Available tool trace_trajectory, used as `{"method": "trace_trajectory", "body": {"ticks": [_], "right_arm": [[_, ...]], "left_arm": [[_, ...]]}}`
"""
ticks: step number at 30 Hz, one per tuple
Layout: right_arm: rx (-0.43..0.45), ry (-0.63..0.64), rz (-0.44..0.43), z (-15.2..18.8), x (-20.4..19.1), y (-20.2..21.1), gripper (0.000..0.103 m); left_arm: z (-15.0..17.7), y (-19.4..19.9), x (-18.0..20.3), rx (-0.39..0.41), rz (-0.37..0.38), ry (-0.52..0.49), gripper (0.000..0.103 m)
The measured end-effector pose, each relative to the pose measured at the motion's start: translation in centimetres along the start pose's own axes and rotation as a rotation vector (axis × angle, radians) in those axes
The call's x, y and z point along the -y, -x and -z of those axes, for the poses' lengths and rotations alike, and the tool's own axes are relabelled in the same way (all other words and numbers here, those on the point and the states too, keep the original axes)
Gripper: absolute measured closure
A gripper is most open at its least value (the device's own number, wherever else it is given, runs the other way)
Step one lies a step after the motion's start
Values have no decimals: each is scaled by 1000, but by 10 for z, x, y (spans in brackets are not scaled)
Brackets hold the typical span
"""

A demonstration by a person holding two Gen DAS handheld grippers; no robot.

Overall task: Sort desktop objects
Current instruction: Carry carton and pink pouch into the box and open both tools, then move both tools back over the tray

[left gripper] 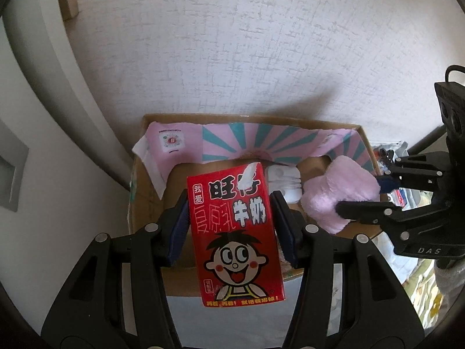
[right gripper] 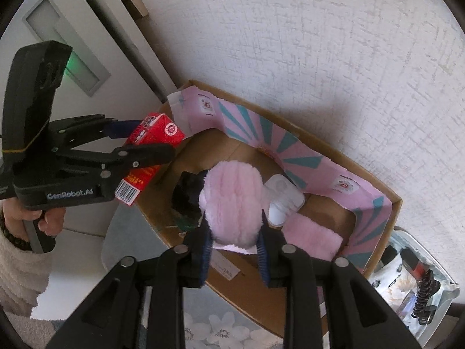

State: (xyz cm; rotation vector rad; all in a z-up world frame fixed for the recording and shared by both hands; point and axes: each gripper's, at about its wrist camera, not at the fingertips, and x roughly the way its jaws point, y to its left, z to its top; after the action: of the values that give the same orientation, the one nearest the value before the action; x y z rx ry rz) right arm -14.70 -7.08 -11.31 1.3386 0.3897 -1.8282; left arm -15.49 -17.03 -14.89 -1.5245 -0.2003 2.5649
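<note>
White textured wall [left gripper: 232, 43]; grey-white door [right gripper: 96, 40] at left; pale floor; soft daylight.

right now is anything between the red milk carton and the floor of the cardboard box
Nothing visible blocks it. The red milk carton hangs in the left claw over the near left part of the cardboard box, above bare cardboard. The white item and the pink plush sit farther right.
</note>
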Motion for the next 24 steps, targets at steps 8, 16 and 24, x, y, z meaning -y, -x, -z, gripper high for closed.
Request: {"method": "trace_trajectory", "body": {"ticks": [8,16,24], "right_arm": [[139,-40,96,7,4,32,25],[195,-72,91,32,3,64,25],[222,-104,77,51,2,93,25]], "left_arm": [[-5,35,3,141,30,50,0],[4,50,31,177,-57,-12,0],[16,64,86,198,-99,-150,0]]}}
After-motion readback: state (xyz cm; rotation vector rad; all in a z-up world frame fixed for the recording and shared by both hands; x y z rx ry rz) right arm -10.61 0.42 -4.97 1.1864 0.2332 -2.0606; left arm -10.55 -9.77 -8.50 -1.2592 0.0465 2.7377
